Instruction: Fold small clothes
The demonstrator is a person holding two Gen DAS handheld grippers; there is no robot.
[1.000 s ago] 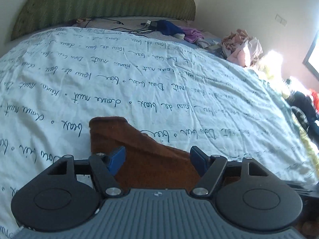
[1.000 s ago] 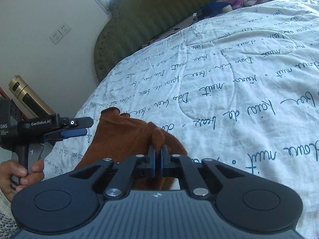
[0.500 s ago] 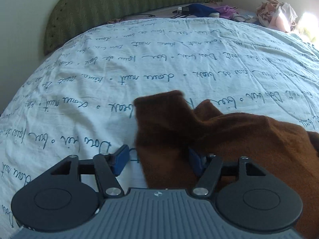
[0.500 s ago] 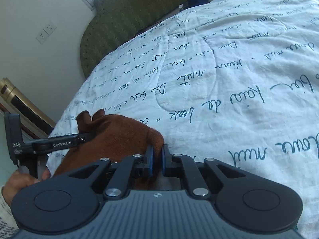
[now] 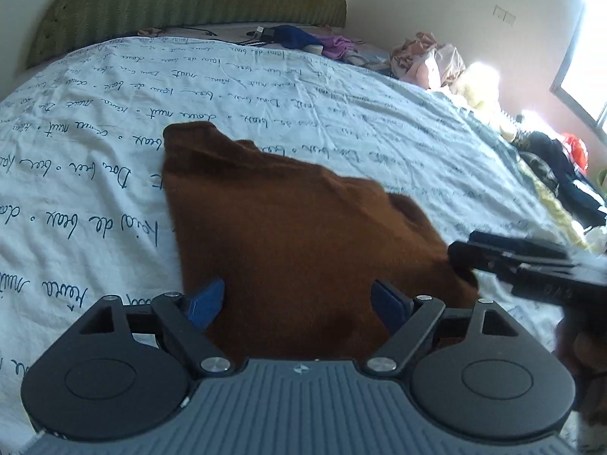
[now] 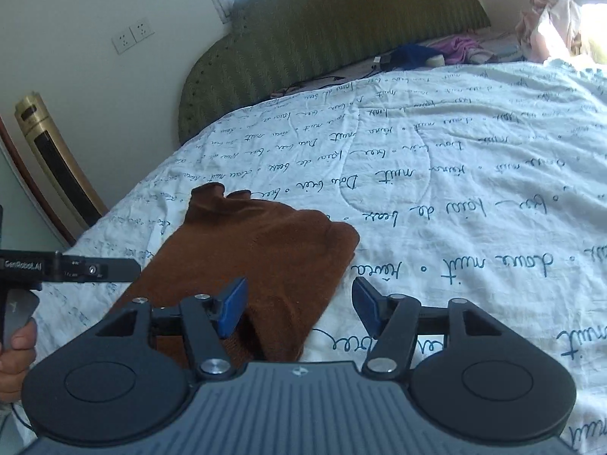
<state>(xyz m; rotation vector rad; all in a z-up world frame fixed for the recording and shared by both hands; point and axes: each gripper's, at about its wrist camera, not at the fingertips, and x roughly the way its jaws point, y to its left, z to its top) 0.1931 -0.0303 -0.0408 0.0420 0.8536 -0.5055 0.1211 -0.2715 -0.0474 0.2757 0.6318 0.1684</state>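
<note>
A small brown garment [image 5: 296,235] lies folded on the white quilt with blue handwriting [image 5: 114,121]. My left gripper [image 5: 296,303] hovers over its near edge, jaws opening wide, the cloth lying below and between the blue pads [image 5: 205,303] without being pinched. In the right wrist view the same garment [image 6: 265,242] lies left of centre. My right gripper [image 6: 299,311] is over its near right corner, jaws opening, and the pads press on nothing. Each gripper shows in the other's view: the right gripper [image 5: 512,261], the left gripper [image 6: 76,267] with a hand [image 6: 17,345] on it.
A green padded headboard [image 6: 334,38] closes the far end of the bed. Cables, a blue item [image 5: 296,36] and purple cloth lie beside it. Piles of clothes [image 5: 428,57] line the bed's right side. A gold tower appliance [image 6: 57,163] stands by the wall.
My right gripper was shut on the garment's edge and has let it go, jaws now apart. The left jaws stand wider. The brown cloth has dropped flat onto the quilt.
</note>
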